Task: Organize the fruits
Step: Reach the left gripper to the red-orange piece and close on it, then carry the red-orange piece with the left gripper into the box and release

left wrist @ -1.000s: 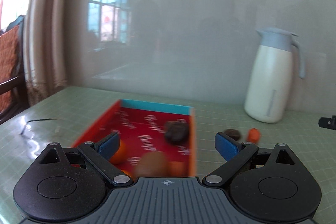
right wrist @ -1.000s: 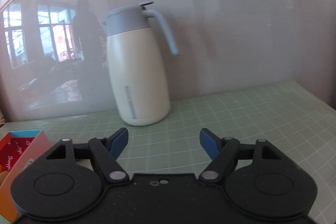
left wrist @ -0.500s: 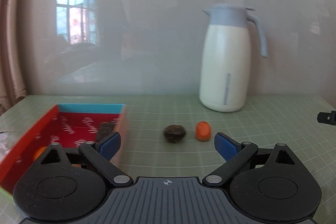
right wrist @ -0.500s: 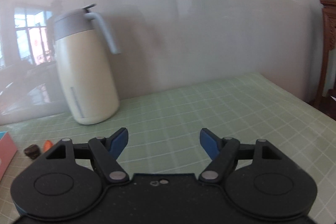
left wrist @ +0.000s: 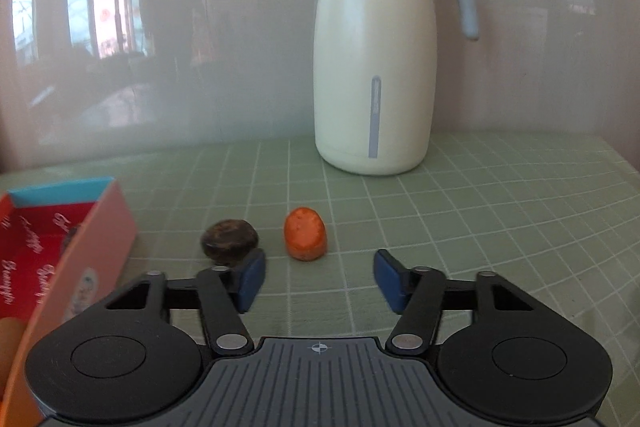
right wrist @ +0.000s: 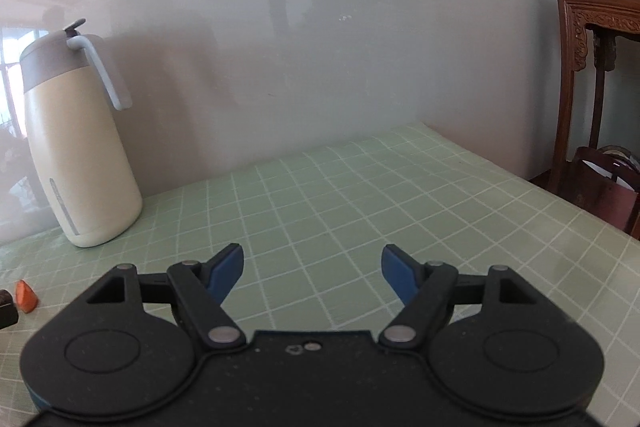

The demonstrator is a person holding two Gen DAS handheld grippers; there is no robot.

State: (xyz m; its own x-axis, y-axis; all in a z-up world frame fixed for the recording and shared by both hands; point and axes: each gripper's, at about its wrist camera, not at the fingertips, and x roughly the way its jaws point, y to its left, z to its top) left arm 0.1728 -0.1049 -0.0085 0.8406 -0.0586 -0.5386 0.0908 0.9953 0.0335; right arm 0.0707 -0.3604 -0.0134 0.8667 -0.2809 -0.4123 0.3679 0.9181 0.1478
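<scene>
A: Left wrist view: my left claw (left wrist: pixel 318 281) is closing on nothing yet; the orange fruit (left wrist: pixel 305 233) lies just ahead on the surface (left wrist: pixel 480 219), beside a dark fruit (left wrist: pixel 229 240), with the red box (left wrist: pixel 100 227) at left. A second ago I was over the box.

B: Right wrist view: my right claw (right wrist: pixel 312 269) hangs released and empty, now swung away from the jug (right wrist: pixel 76 155). I'd advance left, then clamp.

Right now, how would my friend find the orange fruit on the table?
Find the tall cream jug at the back of the green table. In front of it, two small fruits lie side by side, right of the red box. Yours is the bright orange fruit on the right; its neighbour, the dark fruit, is brownish-black.
</scene>
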